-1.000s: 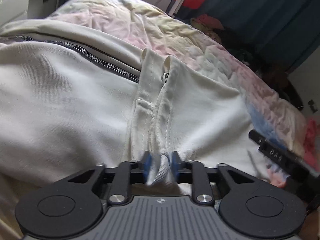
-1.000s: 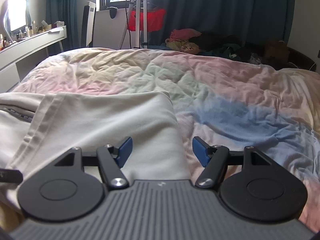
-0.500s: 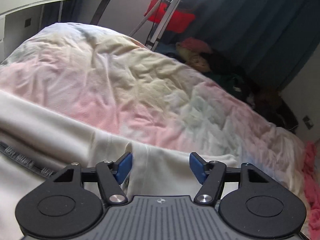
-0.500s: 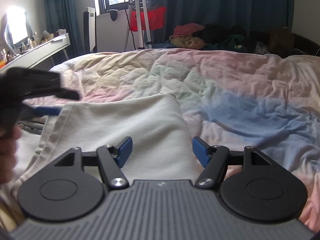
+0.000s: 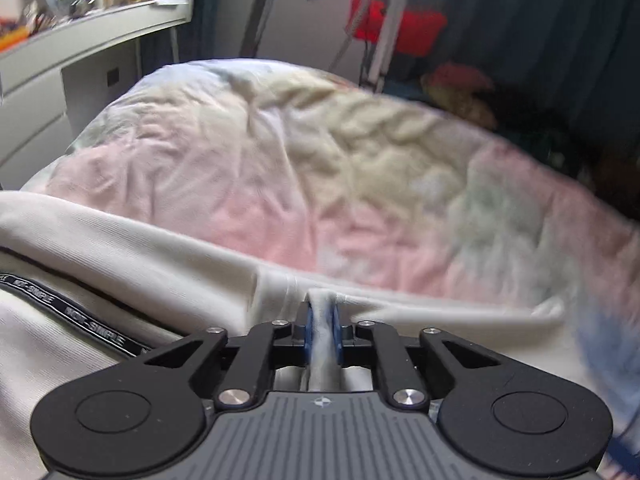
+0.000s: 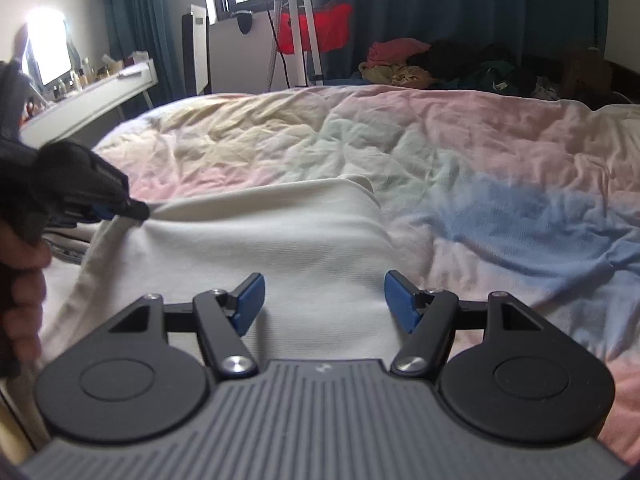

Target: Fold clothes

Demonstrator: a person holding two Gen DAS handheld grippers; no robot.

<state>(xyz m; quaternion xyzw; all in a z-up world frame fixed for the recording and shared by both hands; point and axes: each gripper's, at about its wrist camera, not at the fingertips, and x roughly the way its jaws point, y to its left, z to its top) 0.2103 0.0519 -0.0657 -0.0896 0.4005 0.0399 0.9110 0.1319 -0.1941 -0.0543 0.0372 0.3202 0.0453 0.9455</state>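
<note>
Between left claw (image 5: 320, 330) pads — pinched cream garment (image 5: 120, 252) edge

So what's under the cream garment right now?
The cream garment lies on the pastel duvet, which shows all around it. The part beneath is covered. The left gripper pinches its edge.

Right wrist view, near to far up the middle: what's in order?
Right claw, open → white garment → pastel duvet → clothes pile → dark curtain.
</note>
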